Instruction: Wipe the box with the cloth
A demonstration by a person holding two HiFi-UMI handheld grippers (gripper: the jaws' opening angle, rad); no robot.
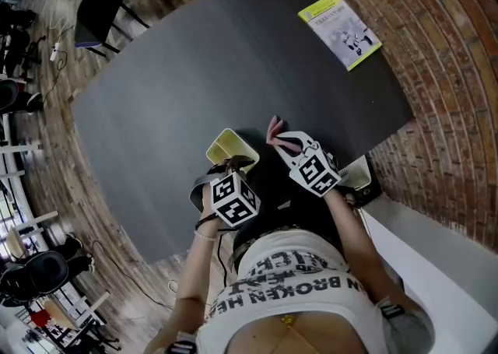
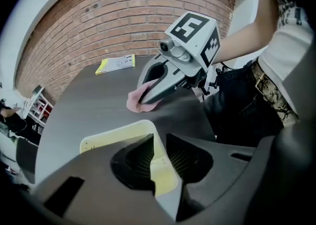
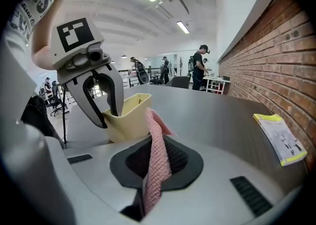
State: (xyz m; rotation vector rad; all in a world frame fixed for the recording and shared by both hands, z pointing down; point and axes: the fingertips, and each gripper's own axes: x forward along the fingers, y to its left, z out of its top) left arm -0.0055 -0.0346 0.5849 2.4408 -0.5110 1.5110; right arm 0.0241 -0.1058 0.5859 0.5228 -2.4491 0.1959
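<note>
1. The left gripper (image 2: 159, 142) had its jaws closed on the near wall of the box (image 2: 113, 138), one jaw inside and one outside. The box stood on the dark table (image 1: 194, 72), at the edge closest to the person.
2. Just to the right of the box, the right gripper (image 3: 158, 142) pinched a pink cloth (image 3: 157, 172). A loose flap of it stood up free past the jaw tips.
3. The step in hand looked like steadying the box before a first wipe.
   - The hold on the wall needed to be firm, since a light box would slide or tip under a sideways rub.
   - The soft flap, not the hard jaw tips, was best laid flat against a side of the box.
   - Strokes were best drawn along that side, away from the held wall.
4. The box was pale yellow and open at the top. Nothing showed inside it except the one jaw, though part of its floor was hidden.
5. Far beyond the box, a booklet (image 1: 340, 29) with a yellow edge lay flat on the table, well apart from the work.
</note>
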